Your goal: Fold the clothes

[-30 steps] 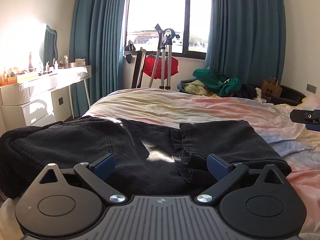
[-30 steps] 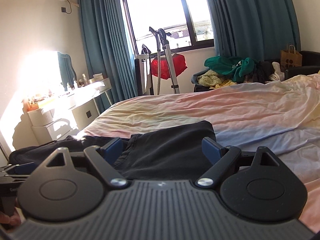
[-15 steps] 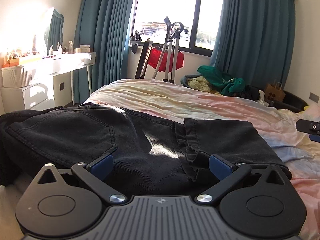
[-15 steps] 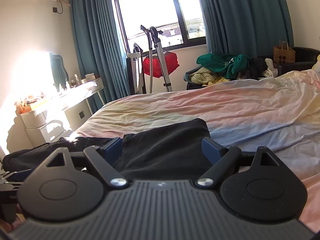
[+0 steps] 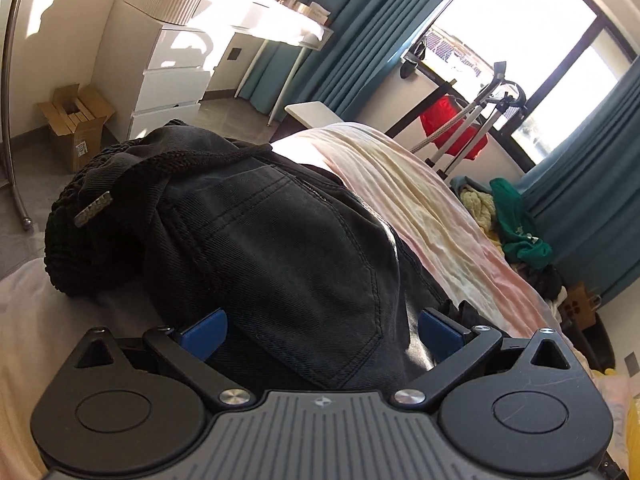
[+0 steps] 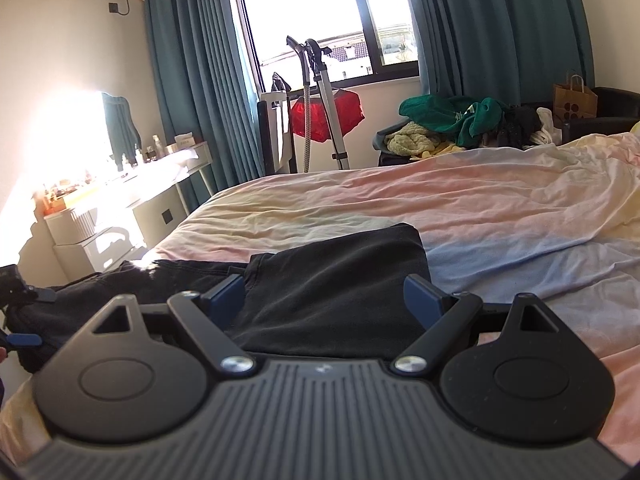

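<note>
Black jeans (image 5: 288, 248) lie across the near edge of a pastel bedsheet (image 5: 420, 196), back pocket up. A black knitted garment (image 5: 76, 240) is bunched against their left end. My left gripper (image 5: 322, 336) hangs tilted just over the pocket, open, its blue pads (image 5: 204, 336) wide apart and not pressing the cloth. In the right wrist view the folded leg end of the jeans (image 6: 340, 276) lies flat on the sheet (image 6: 480, 208). My right gripper (image 6: 323, 298) is open right above it, with nothing gripped. Part of the left gripper (image 6: 22, 336) shows at that view's left edge.
A white dresser with drawers (image 5: 172, 80) and a cardboard box (image 5: 76, 124) stand on the floor left of the bed. A metal rail (image 5: 8, 100) curves at the far left. Beyond the bed are a garment steamer (image 6: 320, 92), a clothes pile (image 6: 452, 120) and a paper bag (image 6: 574, 98).
My left gripper has swung left along the jeans and rolled, so it now looks at the back pocket and the knitted garment. The right gripper has stayed in place, still open.
</note>
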`<action>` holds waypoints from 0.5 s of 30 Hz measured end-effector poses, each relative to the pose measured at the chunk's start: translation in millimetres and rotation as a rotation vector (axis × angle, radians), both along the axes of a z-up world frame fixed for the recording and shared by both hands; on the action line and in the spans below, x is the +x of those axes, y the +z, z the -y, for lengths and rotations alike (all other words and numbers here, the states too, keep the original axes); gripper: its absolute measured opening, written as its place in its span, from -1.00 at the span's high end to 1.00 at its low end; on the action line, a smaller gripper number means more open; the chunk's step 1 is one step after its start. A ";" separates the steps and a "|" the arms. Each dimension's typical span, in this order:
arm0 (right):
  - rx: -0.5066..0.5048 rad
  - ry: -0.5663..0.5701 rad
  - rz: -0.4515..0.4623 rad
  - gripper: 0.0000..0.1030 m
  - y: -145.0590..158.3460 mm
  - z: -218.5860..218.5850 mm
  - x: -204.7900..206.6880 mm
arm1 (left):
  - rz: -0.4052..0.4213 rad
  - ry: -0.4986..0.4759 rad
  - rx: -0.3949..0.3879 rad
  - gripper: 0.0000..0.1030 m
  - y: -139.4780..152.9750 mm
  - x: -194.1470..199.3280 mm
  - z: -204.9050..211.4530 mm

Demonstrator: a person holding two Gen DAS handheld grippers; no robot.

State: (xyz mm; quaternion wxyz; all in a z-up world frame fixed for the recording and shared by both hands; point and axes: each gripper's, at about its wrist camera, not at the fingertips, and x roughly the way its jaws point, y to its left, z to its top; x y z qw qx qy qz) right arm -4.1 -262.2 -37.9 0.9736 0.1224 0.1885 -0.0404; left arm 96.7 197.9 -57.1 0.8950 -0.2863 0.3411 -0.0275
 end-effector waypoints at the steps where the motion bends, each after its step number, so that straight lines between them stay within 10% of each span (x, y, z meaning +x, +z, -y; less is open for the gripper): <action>1: -0.001 0.000 -0.008 -0.71 -1.0 -0.2 0.9 | 0.004 0.010 -0.039 -0.99 -7.9 2.1 -6.7; 6: -0.008 0.001 -0.038 -0.70 -6.7 -2.4 5.6 | -0.040 0.082 -0.256 -0.98 -35.4 5.7 -35.8; 15: -0.036 0.012 -0.078 -0.71 -15.1 -13.3 14.9 | -0.034 0.169 -0.391 -0.95 -50.1 -20.7 -56.0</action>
